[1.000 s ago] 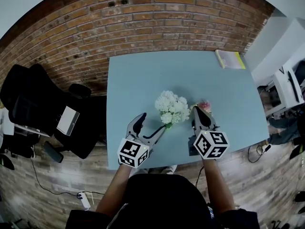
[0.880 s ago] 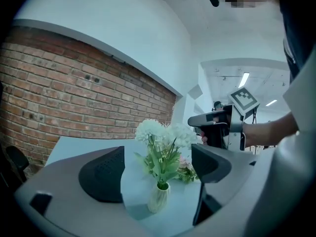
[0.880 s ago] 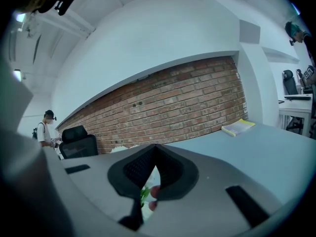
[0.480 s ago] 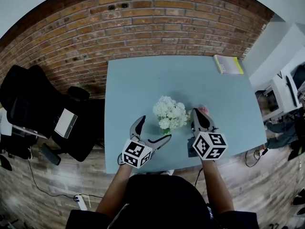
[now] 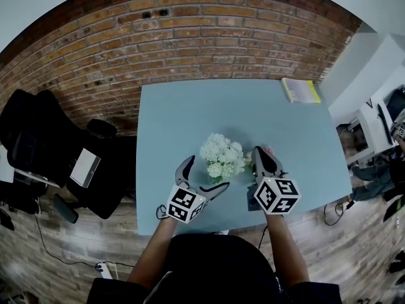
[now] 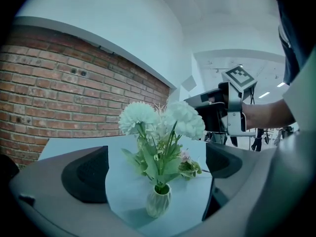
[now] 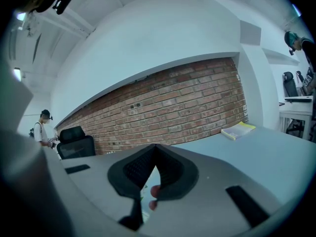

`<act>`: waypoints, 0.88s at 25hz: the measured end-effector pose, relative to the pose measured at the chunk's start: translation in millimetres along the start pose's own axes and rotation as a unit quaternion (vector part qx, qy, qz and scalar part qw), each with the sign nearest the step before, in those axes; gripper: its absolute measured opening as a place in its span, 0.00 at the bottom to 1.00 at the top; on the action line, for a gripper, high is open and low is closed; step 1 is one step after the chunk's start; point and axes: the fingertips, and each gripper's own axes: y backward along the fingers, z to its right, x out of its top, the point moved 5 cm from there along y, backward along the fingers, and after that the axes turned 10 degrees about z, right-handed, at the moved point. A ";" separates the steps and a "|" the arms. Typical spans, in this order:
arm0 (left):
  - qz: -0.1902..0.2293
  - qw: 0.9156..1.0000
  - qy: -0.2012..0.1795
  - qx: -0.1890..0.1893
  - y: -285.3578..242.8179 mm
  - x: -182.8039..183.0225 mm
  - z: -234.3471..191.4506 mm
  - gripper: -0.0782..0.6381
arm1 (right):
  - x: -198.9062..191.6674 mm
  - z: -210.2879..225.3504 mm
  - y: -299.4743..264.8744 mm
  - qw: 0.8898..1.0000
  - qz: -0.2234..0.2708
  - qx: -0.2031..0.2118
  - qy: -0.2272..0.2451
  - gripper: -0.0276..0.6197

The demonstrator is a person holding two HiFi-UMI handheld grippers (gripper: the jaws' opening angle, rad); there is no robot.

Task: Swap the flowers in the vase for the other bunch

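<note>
White flowers (image 5: 221, 156) stand in a small ribbed white vase (image 6: 159, 204) at the middle of the blue table (image 5: 183, 113). My left gripper (image 5: 204, 175) is level with the vase on its near side, and its jaws are opening. In the left gripper view the vase stands between them, just beyond the pads, untouched. A pink bunch (image 5: 269, 149) lies just right of the vase, its blooms (image 6: 186, 158) low behind it. My right gripper (image 5: 259, 154) is shut above that bunch; pink petals (image 7: 153, 197) show under its closed pads.
A yellow-green book (image 5: 301, 90) lies at the table's far right corner. A black office chair (image 5: 44, 144) stands left of the table, before the brick wall (image 5: 190, 37). A white desk (image 5: 380, 122) is at the right. A person (image 7: 43, 128) stands far off.
My left gripper's jaws have spread much wider and the gripper has dropped a little toward the vase. The right gripper has stayed where it was.
</note>
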 end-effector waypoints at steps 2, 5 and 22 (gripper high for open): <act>0.001 1.000 0.006 0.002 -3.8 -1.8 -1.3 0.94 | -0.2 0.5 -0.7 1.000 0.000 0.002 0.001 0.06; -0.007 1.000 -0.003 0.000 -11.1 -4.4 -1.0 0.94 | 2.8 4.2 -0.9 1.000 0.002 0.001 0.004 0.06; -0.021 0.999 -0.021 -0.018 -48.9 -7.6 6.2 0.94 | 5.3 32.1 8.3 1.000 0.000 -0.024 0.008 0.06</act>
